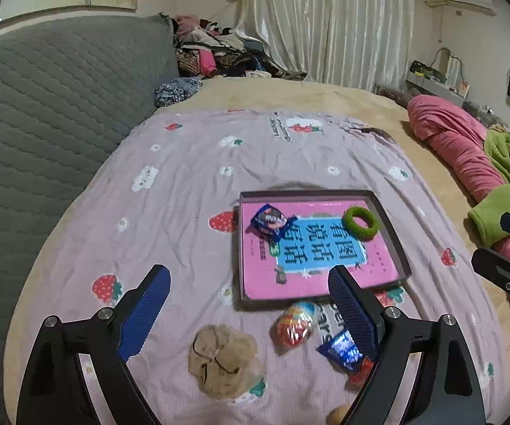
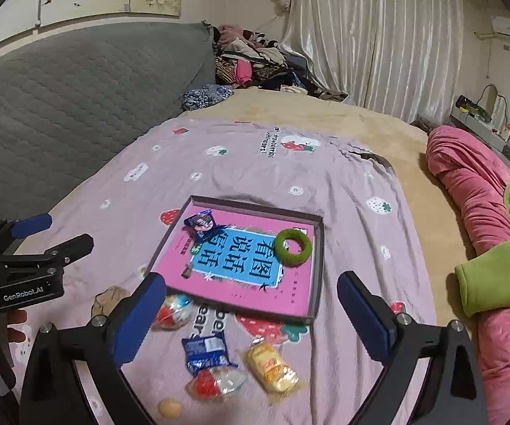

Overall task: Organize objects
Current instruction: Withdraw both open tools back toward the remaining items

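Observation:
A shallow dark tray (image 1: 389, 233) (image 2: 320, 248) lies on the lilac strawberry sheet with a pink book (image 1: 290, 283) (image 2: 255, 294) inside it. On the book rest a blue cookie packet (image 1: 269, 221) (image 2: 201, 225) and a green ring (image 1: 361, 223) (image 2: 293, 247). Loose in front of the tray are a red-and-white packet (image 1: 295, 322) (image 2: 175, 313), a blue packet (image 1: 341, 350) (image 2: 207, 352), a yellow packet (image 2: 272, 368), a red clear packet (image 2: 216, 382) and a tan egg (image 2: 169, 407). My left gripper (image 1: 248, 271) and right gripper (image 2: 251, 278) hover open and empty above them.
A tan crumpled cloth lump (image 1: 223, 357) (image 2: 111, 299) lies left of the packets. A grey quilted headboard (image 1: 49, 113) rises on the left. Pink and green bedding (image 2: 481, 219) is heaped on the right, with a clothes pile (image 1: 212, 49) at the back.

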Motion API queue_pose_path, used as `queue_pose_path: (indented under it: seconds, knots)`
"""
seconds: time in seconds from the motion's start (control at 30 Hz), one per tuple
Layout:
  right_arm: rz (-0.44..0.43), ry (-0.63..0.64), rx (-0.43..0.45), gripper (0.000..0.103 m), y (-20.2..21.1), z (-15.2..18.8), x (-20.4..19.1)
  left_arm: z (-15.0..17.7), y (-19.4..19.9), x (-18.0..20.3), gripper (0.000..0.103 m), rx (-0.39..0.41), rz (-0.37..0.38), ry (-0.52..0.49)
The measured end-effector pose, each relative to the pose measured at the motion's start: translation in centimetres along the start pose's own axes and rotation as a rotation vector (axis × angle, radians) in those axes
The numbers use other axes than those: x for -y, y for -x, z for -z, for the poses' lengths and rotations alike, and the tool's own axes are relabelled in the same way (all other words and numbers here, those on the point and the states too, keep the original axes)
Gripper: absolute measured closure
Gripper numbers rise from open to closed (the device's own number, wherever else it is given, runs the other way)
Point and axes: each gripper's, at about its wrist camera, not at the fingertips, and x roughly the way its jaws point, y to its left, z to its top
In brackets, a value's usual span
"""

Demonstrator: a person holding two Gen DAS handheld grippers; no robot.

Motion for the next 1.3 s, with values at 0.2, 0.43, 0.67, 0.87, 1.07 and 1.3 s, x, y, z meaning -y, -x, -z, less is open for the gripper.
queue_pose_path:
  seconds: [0.2,0.43,0.67,0.87,1.07,1.3]
  knots:
    - [-0.004,0.018,0.002,0.004,1.7,2.0,-1.0,2.0,1.9,0.0,0.012,0.006,0.006,-0.003]
    - [0.000,0.047,0.003,0.001,2.9,4.4,-2.1,3.9,3.2,0.1,0.012,0.008,0.008,-0.020]
    - [-0.004,0.048,-0.010,0.001,3.4,6.9,-2.4,5.9,3.8,-0.5,0.012,-0.007,0.009,-0.012]
    - [-0.011,0.043,-0.009,0.001,4.0,8.5,-2.7,7.8,4.0,-0.7,0.012,-0.012,0.004,-0.014]
    - [-0.018,0.045,-0.017,0.001,4.2,9.9,-3.3,9.8,4.1,-0.8,0.012,-0.025,0.004,-0.017]
    - [-0.011,0.054,-0.025,0.001,4.2,11.5,-3.9,11.7,4.4,-0.7,0.012,-0.035,0.018,-0.015]
